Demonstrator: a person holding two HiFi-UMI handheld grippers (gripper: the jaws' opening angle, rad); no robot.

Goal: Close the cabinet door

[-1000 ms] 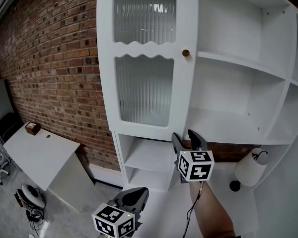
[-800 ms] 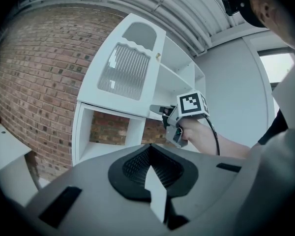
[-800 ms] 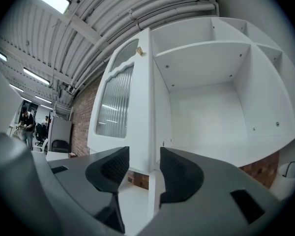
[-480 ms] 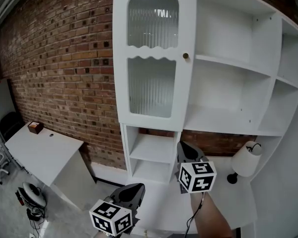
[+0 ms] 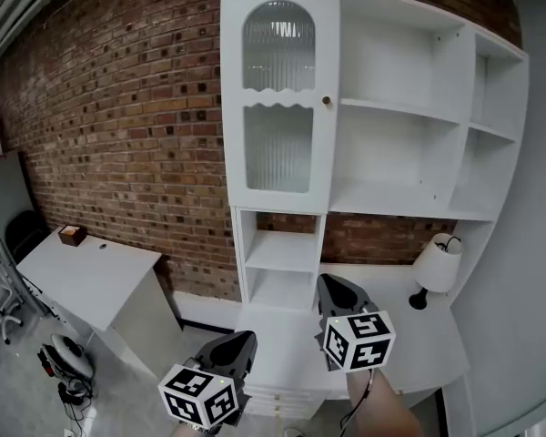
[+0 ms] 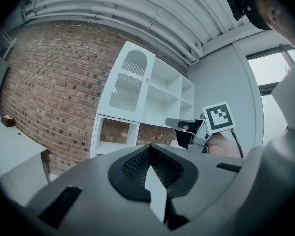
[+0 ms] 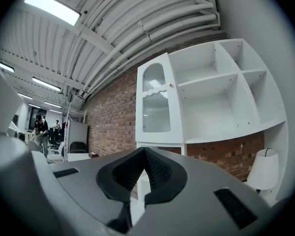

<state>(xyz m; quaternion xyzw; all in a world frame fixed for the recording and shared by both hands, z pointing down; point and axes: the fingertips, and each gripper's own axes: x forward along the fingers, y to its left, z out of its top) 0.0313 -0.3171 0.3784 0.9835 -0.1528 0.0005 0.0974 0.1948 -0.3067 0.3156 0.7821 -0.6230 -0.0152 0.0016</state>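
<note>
The tall white cabinet door [image 5: 279,98] with ribbed glass panes lies flush in its frame, its small brass knob [image 5: 327,101] at the right edge. Both grippers hang low and well back from it, touching nothing. My left gripper [image 5: 241,342] is shut and empty at the bottom left. My right gripper [image 5: 332,285] is shut and empty, a little higher and to the right. In the right gripper view the door [image 7: 156,100] stands beyond the closed jaws of that gripper [image 7: 143,168]. The left gripper view shows the door [image 6: 128,80] and the right gripper [image 6: 174,124] ahead of it.
Open white shelves [image 5: 400,144] adjoin the door on the right, with a white table lamp [image 5: 434,267] on the counter below. A white desk [image 5: 91,276] with a small brown box [image 5: 71,235] stands against the brick wall at left. A bag [image 5: 64,358] lies on the floor.
Both grippers and the head view have drawn back from the cabinet, which now looks smaller. The right gripper's jaws, apart a second ago, have closed.
</note>
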